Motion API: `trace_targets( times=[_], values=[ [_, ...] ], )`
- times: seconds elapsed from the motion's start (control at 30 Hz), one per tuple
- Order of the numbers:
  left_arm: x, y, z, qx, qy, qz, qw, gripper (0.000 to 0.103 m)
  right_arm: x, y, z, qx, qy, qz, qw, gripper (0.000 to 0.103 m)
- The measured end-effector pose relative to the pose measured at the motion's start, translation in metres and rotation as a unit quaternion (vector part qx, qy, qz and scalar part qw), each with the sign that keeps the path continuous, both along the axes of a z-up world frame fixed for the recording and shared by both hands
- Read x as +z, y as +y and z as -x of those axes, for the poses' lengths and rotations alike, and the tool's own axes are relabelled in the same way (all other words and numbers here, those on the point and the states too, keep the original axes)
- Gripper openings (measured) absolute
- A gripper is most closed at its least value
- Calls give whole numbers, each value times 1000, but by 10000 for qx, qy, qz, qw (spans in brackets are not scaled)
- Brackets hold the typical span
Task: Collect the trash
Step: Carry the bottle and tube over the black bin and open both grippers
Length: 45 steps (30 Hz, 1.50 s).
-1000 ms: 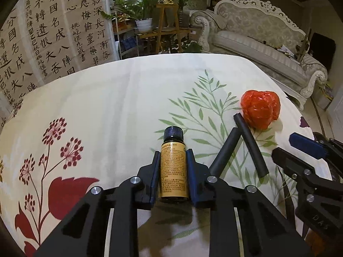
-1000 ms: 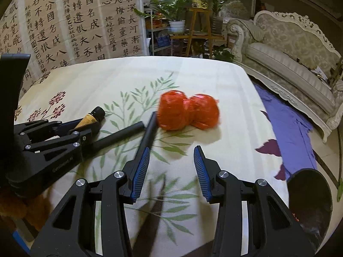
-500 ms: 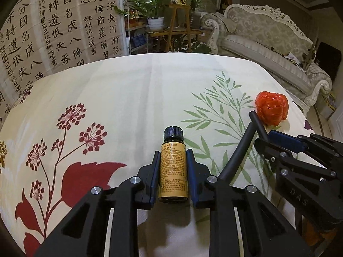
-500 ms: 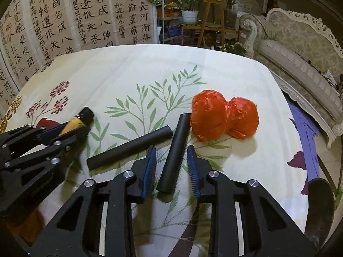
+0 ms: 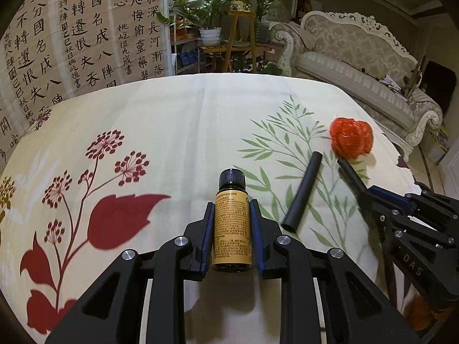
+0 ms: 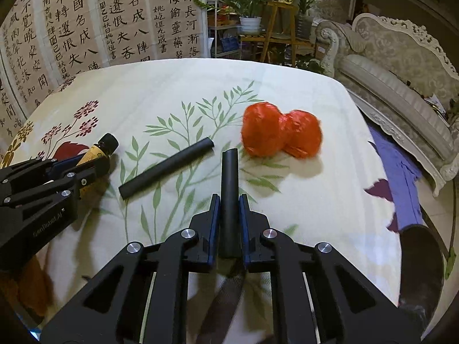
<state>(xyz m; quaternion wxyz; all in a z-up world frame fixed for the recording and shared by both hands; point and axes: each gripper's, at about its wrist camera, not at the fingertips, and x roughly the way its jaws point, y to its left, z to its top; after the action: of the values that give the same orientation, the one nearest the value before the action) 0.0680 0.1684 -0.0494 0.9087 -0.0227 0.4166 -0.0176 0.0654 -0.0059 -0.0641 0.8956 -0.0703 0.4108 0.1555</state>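
My right claw [image 6: 229, 223] has just closed its jaws on a black tube [image 6: 229, 200], which a moment ago lay loose between open pads, and my left claw [image 5: 231, 235] grips the small bottle [image 5: 231, 223] as before. That makes two bits of trash in hand, I judge, ready to carry off to what may be a dark bin [image 6: 421, 263] at the table's right edge. The second tube [image 6: 166, 167] and the orange wads [image 6: 279, 129] lie on the cloth [image 6: 330, 200] ahead, uncollected.
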Motion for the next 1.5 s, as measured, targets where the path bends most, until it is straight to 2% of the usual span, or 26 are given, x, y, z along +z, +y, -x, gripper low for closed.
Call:
trace_targets(
  times=[0.4,0.77,1.17,1.5],
  values=[
    [12,-35,26,-178,-231,169,9994,25,14,-45,37,-323,-254,-114,9991,13],
    [22,-95,45,-548,-405,241,9974,25,22,-97,61,-805,-458,-171,9956,13],
    [28,-153,50,-1042,-516,210,9930,25,27,-161,78,-1491,-635,-178,9866,13],
    [30,-216,52,-1570,-567,176,9858,25,23,-218,90,-2117,-717,-198,9745,13]
  ],
)
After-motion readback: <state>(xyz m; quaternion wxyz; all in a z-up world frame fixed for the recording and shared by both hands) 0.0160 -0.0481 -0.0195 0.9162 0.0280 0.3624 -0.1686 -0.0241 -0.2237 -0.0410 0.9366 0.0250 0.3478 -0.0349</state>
